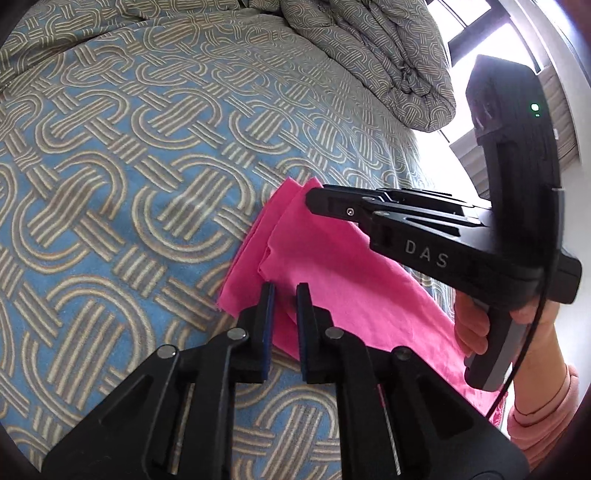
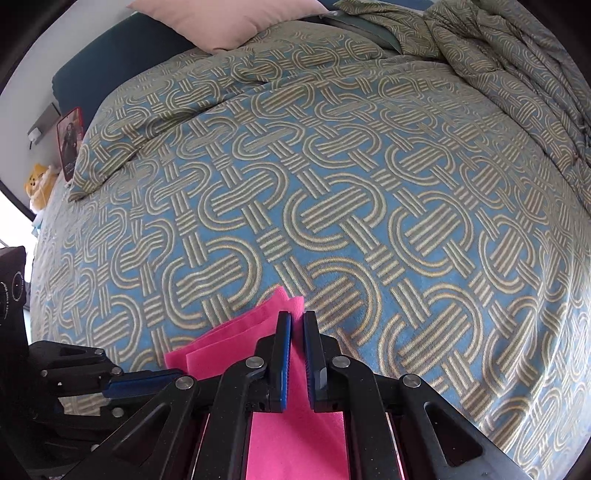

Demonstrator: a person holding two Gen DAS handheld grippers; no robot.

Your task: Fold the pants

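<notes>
The pink pants [image 1: 325, 280] lie in a folded strip on the blue patterned bedspread [image 1: 122, 192] — 2 layered cuff ends point toward the middle of the bed. The left gripper [image 1: 285, 291] rests low over the near edge of the fabric, its jaws drawn nearly together with pink cloth showing in the narrow gap; whether the pads pinch it I cannot tell. The right gripper [image 2: 297, 321] — held by a hand [image 1: 476, 328] in a pink sleeve [image 1: 543, 417] — is clenched on the pants at the cuff end. A rumpled duvet [image 2: 517, 62] and a pillow [image 2: 229, 22] sit at the far side.
</notes>
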